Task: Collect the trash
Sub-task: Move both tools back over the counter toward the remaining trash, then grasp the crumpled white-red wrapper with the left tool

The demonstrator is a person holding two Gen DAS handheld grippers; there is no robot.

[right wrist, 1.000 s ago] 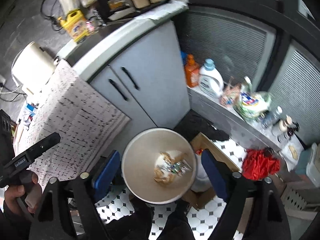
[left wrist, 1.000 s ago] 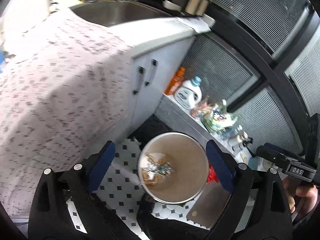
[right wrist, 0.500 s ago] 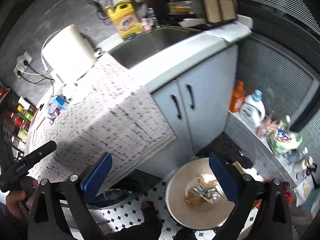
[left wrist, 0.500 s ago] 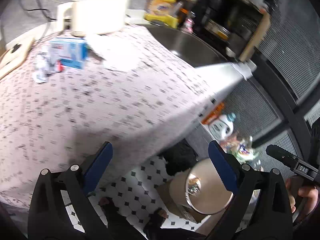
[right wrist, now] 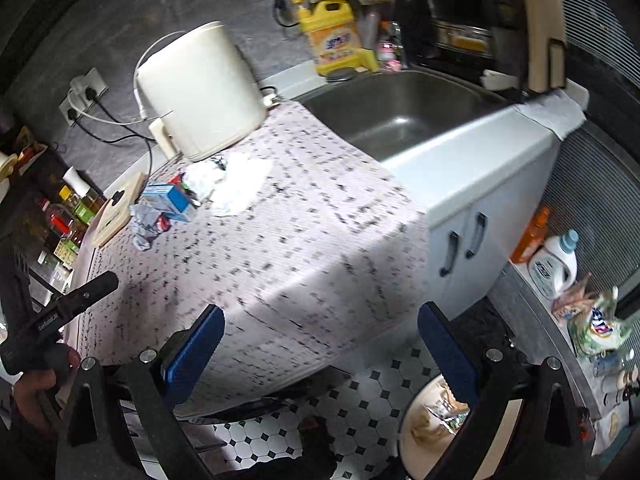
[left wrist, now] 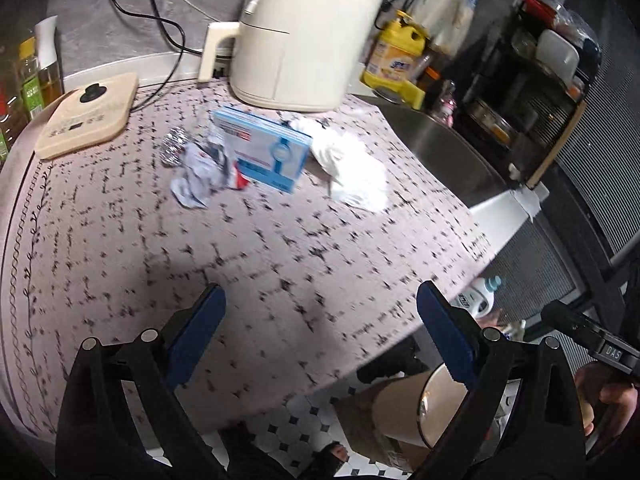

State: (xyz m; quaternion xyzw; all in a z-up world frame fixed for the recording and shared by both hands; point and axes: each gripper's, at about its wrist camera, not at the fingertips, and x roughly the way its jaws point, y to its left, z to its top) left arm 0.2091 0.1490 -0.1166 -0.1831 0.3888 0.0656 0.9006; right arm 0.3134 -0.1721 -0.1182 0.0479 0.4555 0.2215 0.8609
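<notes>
Left gripper: jaws spread wide, nothing between the blue pads; it hangs over the near part of the table.
Right gripper: jaws equally wide, nothing held; it sits above the table's near edge, with floor tiles showing below.
Table: covered by a pinkish cloth with a dark speckled print; the image is motion-blurred.
Trash on table: a crumpled grey-white wrapper with a red patch lies touching the left end of a blue box; a small ball of foil sits just beside the wrapper; crumpled white paper spreads out on the box's right side. All of it is at the far side of the table, well apart from both grippers.
Same pile, right view: wrapper, box and white paper grouped in front of the cream appliance.
Trash bin: beige, round, on the floor off the table's near right corner; in the right view its open top shows scraps already inside.
Beyond: steel sink to the right of the cloth, yellow jug behind it.
</notes>
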